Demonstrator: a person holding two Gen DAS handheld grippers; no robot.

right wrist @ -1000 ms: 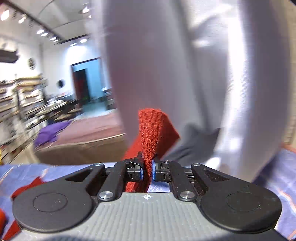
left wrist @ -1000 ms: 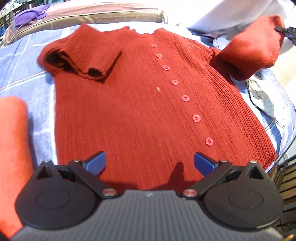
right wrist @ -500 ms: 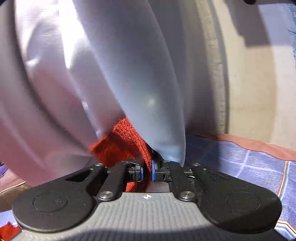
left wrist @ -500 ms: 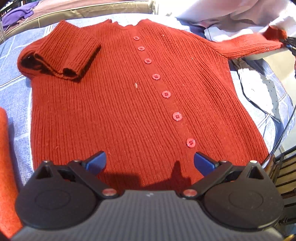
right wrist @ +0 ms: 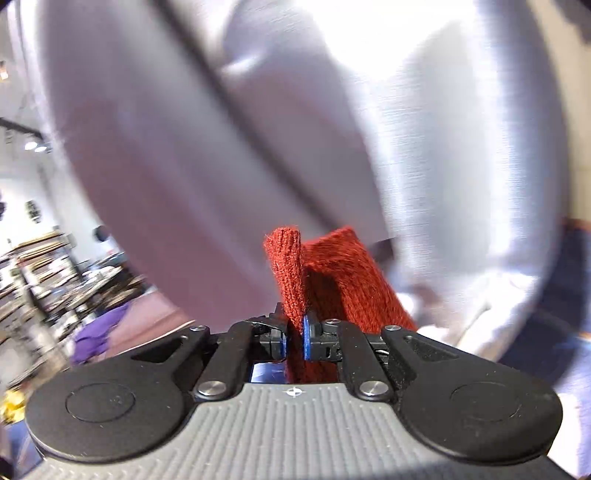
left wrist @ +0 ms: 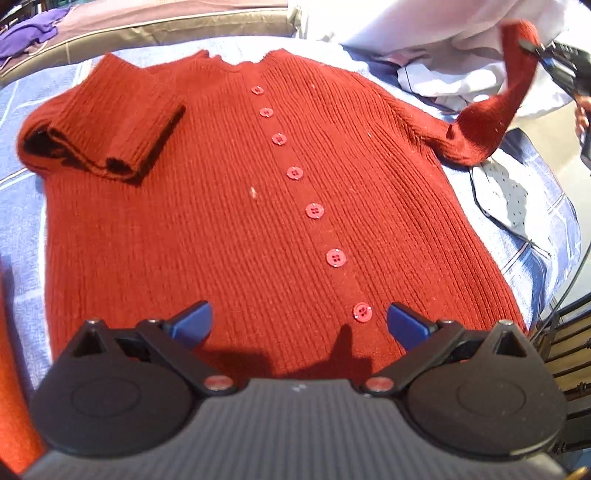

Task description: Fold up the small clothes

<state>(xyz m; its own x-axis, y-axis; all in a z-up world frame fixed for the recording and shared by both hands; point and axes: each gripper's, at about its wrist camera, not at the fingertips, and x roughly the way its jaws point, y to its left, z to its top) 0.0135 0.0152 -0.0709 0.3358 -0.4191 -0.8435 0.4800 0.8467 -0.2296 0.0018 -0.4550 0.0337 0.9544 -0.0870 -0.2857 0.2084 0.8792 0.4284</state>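
A small red knitted cardigan (left wrist: 229, 206) with several red buttons lies flat, front up, on a blue checked cloth (left wrist: 22, 206). Its left sleeve (left wrist: 107, 136) is folded over the chest. My left gripper (left wrist: 299, 321) is open and empty, hovering over the cardigan's hem. My right gripper (right wrist: 294, 338) is shut on the cuff of the right sleeve (right wrist: 291, 273) and holds it lifted; it also shows in the left wrist view (left wrist: 517, 70) at the upper right, raised off the table.
A person's white clothing (right wrist: 258, 129) fills the right wrist view. A white dotted garment (left wrist: 506, 195) lies to the right of the cardigan. A folded orange-red cloth (left wrist: 14, 387) lies at the left edge. A purple cloth (left wrist: 33, 29) lies far back left.
The right gripper has lifted the right sleeve's cuff up from its stretched-out position. The left gripper stays open over the hem, with the view shifted slightly.
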